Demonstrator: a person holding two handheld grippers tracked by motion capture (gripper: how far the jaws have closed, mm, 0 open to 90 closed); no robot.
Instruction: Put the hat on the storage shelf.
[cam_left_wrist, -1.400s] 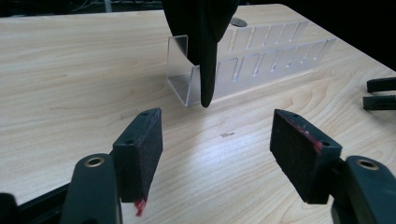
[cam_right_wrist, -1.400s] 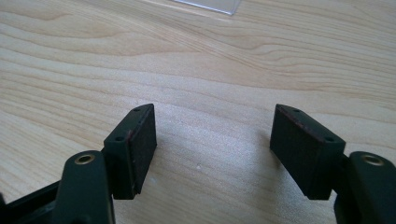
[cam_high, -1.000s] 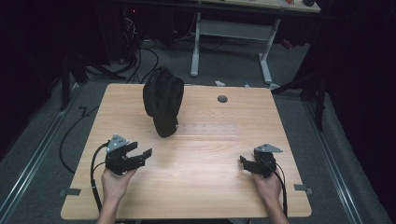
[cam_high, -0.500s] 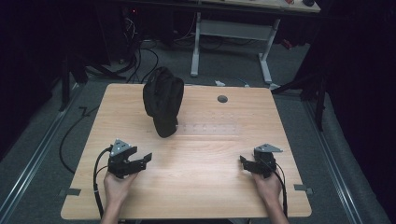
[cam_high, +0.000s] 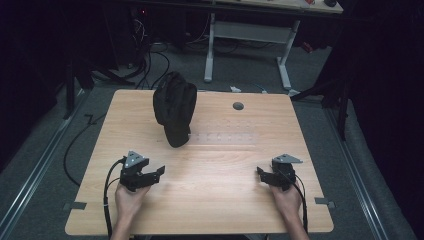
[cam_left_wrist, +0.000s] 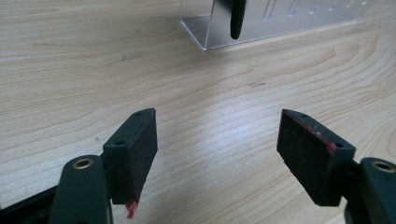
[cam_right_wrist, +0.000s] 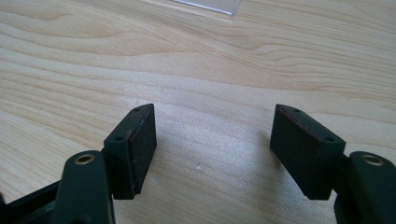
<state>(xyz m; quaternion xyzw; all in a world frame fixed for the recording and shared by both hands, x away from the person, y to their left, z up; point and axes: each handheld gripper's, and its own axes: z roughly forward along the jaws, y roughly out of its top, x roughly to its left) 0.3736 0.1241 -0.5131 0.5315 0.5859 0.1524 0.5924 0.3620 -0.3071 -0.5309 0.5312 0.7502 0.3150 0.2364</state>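
Note:
A bulky black fabric thing (cam_high: 174, 107), shaped like a cap or bag, stands upright at the back left of the wooden table (cam_high: 220, 200). It rests at the left end of a clear plastic rack (cam_high: 225, 138) (cam_left_wrist: 219, 32). A black piece (cam_left_wrist: 237, 18) hangs in front of that rack's end. My left gripper (cam_high: 156, 174) (cam_left_wrist: 217, 121) is low over the table's near left. It is open, its jaws have just been opening a little, and only bare wood lies between them. My right gripper (cam_high: 261, 175) (cam_right_wrist: 212, 114) is open at the near right, also over bare wood.
A round grey cable hole (cam_high: 238, 106) sits near the table's back edge. Behind the table stand a white desk frame (cam_high: 250, 35) and loose cables (cam_high: 150, 55) on the dark floor. A black cable (cam_high: 107, 200) trails from the left gripper over the near edge.
My left hand has sunk closer to the tabletop and slid slightly toward the near edge. The right hand has stayed where it was.

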